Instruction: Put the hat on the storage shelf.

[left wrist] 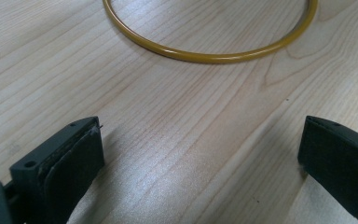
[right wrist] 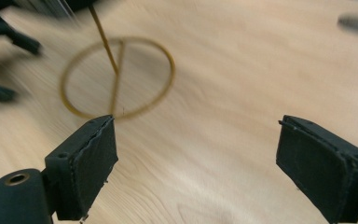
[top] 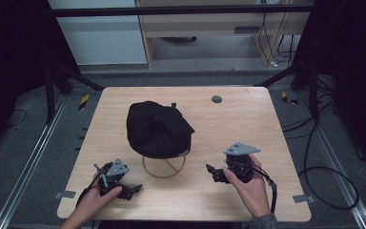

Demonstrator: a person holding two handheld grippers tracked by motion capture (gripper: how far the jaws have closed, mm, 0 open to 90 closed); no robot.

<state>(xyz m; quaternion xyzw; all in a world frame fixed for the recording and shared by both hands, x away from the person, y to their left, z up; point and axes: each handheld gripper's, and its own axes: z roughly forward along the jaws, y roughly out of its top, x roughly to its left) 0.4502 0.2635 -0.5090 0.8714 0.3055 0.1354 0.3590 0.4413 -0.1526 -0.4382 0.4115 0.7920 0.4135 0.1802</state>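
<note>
1. A black cap (top: 158, 129) sits on a yellow wire stand (top: 164, 167) in the middle of the table (top: 248, 119).
2. The ring (left wrist: 205, 55) at the bottom of the stand lies flat on the wood.
3. The left gripper (top: 132, 191) rests on the table just left of the ring. Its jaws are wide apart and hold nothing.
4. The right gripper (top: 211, 172) is low over the table, right of the ring. Its jaws are wide apart too, with only wood between them.
5. A small grey dot (top: 216, 99) is near the far edge of the table.
</note>
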